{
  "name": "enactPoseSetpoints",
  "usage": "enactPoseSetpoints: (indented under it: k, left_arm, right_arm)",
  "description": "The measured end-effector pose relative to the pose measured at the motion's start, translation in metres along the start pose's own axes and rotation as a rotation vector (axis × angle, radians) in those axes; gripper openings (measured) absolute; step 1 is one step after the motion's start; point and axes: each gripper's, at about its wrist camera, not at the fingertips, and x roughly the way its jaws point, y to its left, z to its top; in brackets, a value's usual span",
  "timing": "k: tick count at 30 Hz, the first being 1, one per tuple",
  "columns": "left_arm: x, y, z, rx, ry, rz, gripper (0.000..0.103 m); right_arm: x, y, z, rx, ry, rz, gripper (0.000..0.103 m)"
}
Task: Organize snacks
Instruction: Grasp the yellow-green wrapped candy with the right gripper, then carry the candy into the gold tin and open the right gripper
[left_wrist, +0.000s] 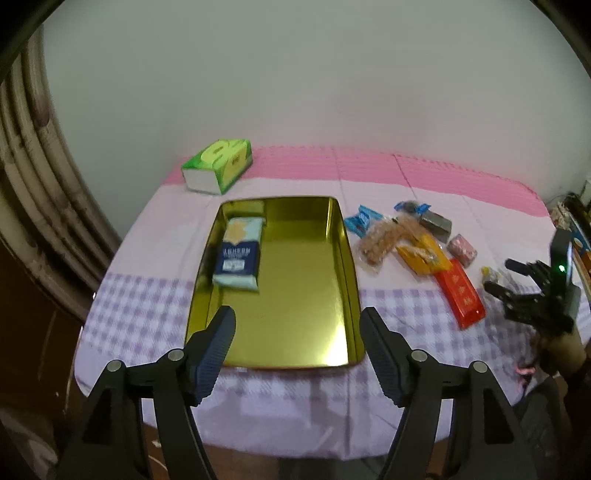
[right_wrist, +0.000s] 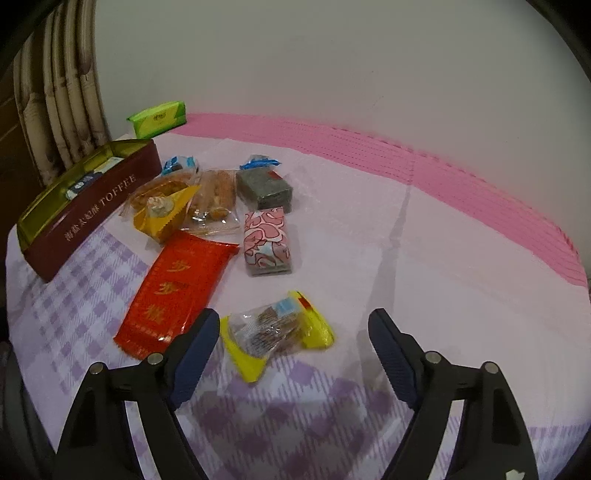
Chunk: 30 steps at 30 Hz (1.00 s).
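A yellow-edged snack packet (right_wrist: 275, 332) is lying on the checked tablecloth (right_wrist: 369, 424), between the right gripper (right_wrist: 293, 338)'s wide-open jaws and nearer the left one, unpressed. Beyond it, a red packet (right_wrist: 177, 291) is resting near the gold tin (left_wrist: 295, 210). The left gripper (left_wrist: 297, 338) is hovering open and empty over the tin's near end, with a blue packet (left_wrist: 240, 256) lying inside.

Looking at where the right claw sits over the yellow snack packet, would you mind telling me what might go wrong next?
1. The right claw is open with the yellow snack packet off-centre toward its left finger, so closing may pinch only the crinkly wrapper and let it slip.
2. The red packet lies close beside that finger and could be nudged or caught too.
3. The gold tin sits near the table edge; a knock might push it off.
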Motion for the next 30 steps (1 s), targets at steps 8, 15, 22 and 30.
enactPoseSetpoints:
  k: [8,15,22,30]
  left_arm:
    - [0.000,-0.008,-0.012,0.005,0.005,0.006,0.070]
    - [-0.001,-0.011,-0.018,0.026,-0.019,0.025,0.070]
    - [-0.015,0.006,-0.014,-0.033,-0.090,0.077,0.070]
    - [-0.007,0.034,-0.015,-0.112,-0.096,0.163,0.070]
  right_arm:
    - [0.019,-0.007,0.004,0.045,0.056,0.053,0.020]
    - [-0.009,-0.005,0.001,0.104,0.022,0.067,0.019]
    - [-0.044,0.028,0.026,0.076,-0.031,0.127,0.020]
    - [-0.056,0.108,0.096,-0.029,-0.086,0.268,0.020]
